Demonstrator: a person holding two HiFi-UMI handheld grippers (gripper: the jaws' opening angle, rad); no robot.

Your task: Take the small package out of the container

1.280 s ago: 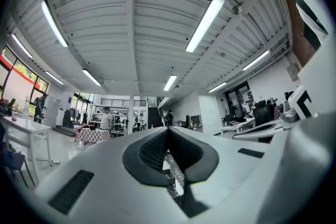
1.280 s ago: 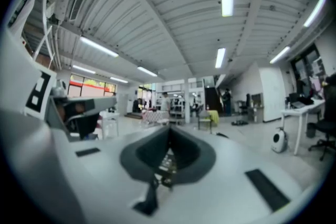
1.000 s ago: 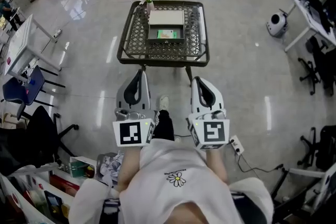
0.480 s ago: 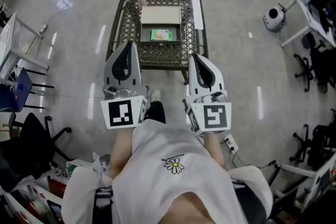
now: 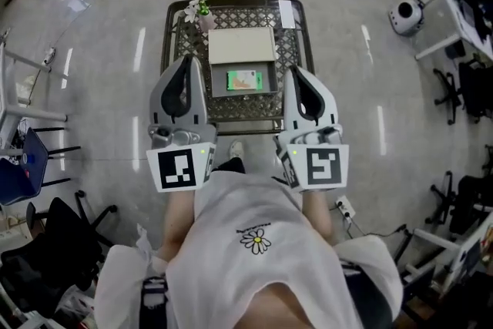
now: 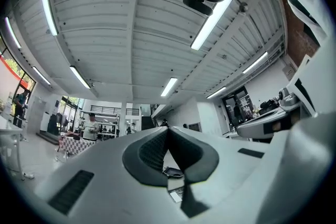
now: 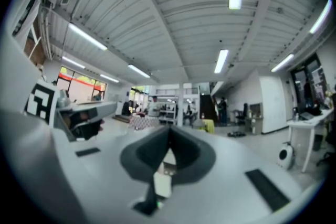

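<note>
Just ahead of the person's white shirt (image 5: 254, 243) are two grippers side by side, the left gripper (image 5: 187, 62) and the right gripper (image 5: 296, 74), each with its jaws pressed together on nothing. Beyond them stands one wire table (image 5: 231, 114). It bears one open container (image 5: 218, 82), and one small green package (image 5: 244, 80) lies inside it.

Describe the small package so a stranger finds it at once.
Find the dark lattice-topped table on the pale floor. At its middle sits a shallow grey container, on the near side of a pale flat panel. The small package lies flat inside that container: a green rectangle, the only bright colour among grey and cream neighbours.
</note>
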